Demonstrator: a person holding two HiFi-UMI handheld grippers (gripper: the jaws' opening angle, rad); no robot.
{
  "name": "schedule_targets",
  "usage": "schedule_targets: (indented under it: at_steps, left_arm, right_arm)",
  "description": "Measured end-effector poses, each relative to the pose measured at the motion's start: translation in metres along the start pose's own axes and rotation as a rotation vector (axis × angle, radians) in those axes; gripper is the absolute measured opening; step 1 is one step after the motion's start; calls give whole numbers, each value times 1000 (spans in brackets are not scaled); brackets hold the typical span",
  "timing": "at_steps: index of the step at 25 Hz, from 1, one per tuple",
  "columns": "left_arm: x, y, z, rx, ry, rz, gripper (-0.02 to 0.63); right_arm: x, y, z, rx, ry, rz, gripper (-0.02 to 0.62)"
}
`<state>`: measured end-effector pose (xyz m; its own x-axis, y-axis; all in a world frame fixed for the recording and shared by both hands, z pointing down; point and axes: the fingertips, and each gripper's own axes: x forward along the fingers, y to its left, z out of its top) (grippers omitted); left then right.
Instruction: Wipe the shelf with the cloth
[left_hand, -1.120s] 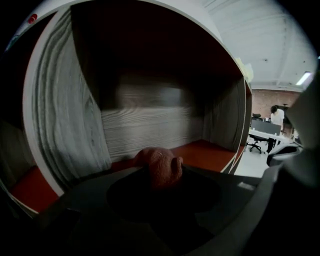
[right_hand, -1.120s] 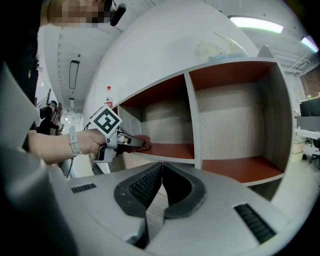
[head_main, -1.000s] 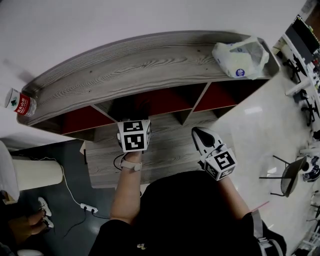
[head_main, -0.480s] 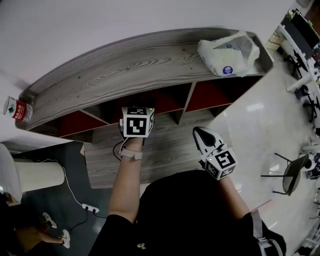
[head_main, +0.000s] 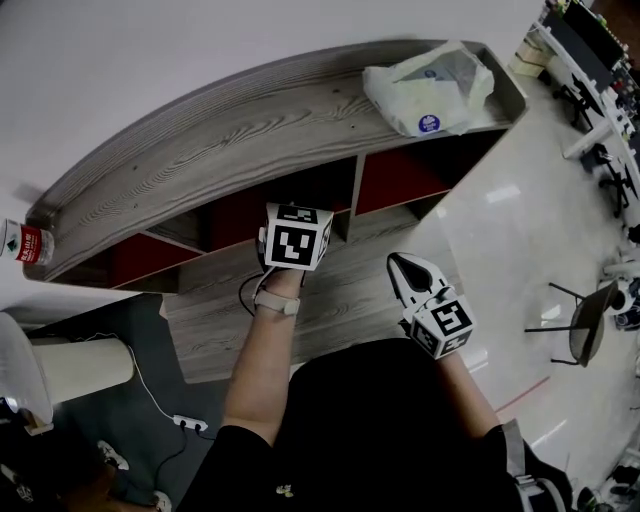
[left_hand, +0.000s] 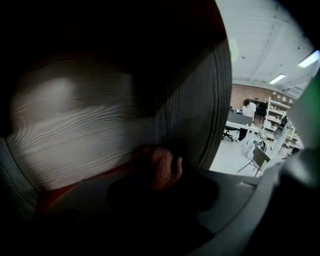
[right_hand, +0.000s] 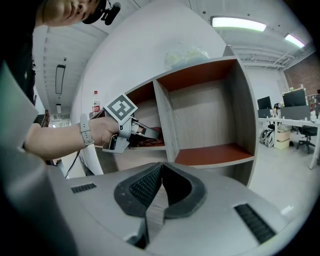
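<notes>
Left gripper (right_hand: 150, 132) is reached into the middle compartment of the shelf (head_main: 250, 130), jaws clenched on the cloth (left_hand: 157, 167). The cloth is a bunched orange-red wad at the jaw tips, low against the compartment's red floor near the grey wood back panel. Held like that so the wad can be dragged over the board; looks like wiping is under way, not finished.

Right gripper (head_main: 405, 272) hangs in front of the shelf, well out from its lower edge and close to the person's body. Its jaws are pressed together with nothing between them. Probably just parked out of the way, since one hand does the wiping.

On top of the shelf at its right end sits a plastic bag (head_main: 430, 90). A bottle (head_main: 22, 243) stands at the left end. Neither is touched.

Versus a second ago: the left gripper's marker cube has gone from out in front of the shelf to right at the compartment opening, closer to the divider, so the arm has pushed deeper in. The right gripper is about where it was.
</notes>
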<state>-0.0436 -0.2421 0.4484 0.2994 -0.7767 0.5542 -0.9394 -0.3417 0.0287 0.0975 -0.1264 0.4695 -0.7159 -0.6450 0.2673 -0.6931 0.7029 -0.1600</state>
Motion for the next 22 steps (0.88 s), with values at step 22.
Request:
schedule_targets:
  at_steps: [22]
  left_arm:
    - [-101,80,-76,-243,-101,215,150]
  right_arm:
    - [30,75,-14,-43,55,159,-2]
